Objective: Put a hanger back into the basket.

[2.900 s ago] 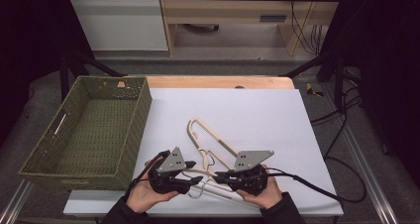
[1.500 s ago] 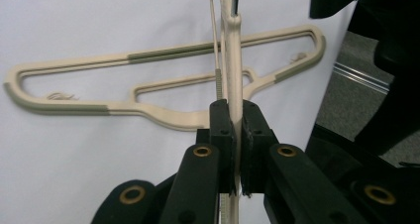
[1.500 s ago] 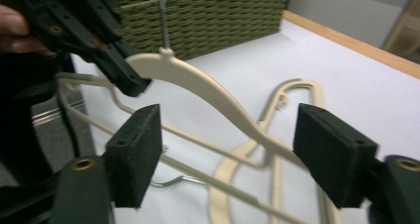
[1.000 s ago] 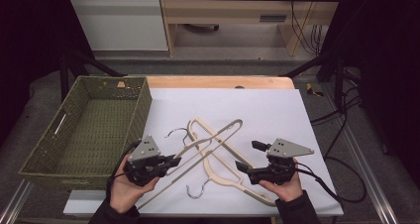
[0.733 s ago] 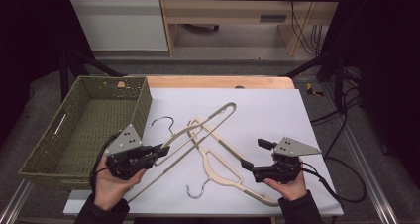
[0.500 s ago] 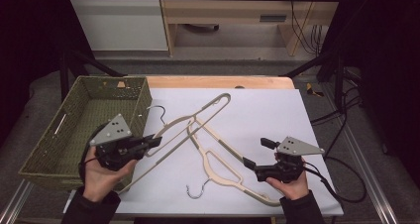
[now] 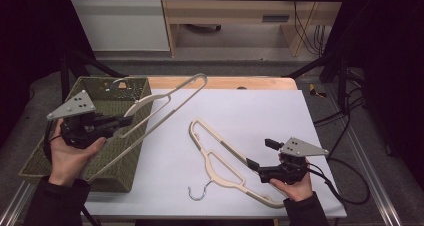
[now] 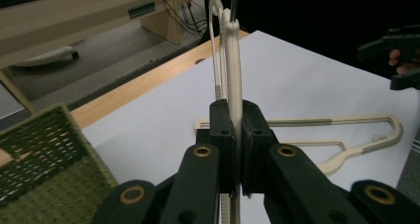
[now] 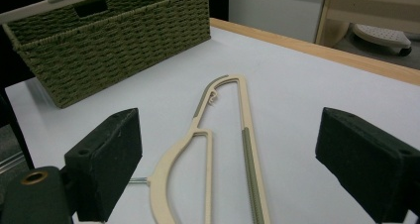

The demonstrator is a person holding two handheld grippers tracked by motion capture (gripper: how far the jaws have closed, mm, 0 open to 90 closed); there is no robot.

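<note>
The likeliest slip, as I judge it, is the lifted hanger swinging or twisting in the left tongs: they pinch it at one narrow spot on its flat body while the long frame reaches from the lower left of the high view, over the green wicker basket, up toward the top centre, so a quick turn of the wrist could let it pivot or slide out. Its far corner or metal hook, near the basket's far rim, could also catch on the weave as it goes in. In the left gripper view the two black pads are clamped tight on the cream plastic edge. The left hand is raised at the left of the frame above the basket, tongs pointing right. The right hand rests low at the lower right of the white table, its tongs released and spread wide, with the second hanger lying flat just ahead of them, untouched as far as I can tell; a hasty grab there might only push it along.
</note>
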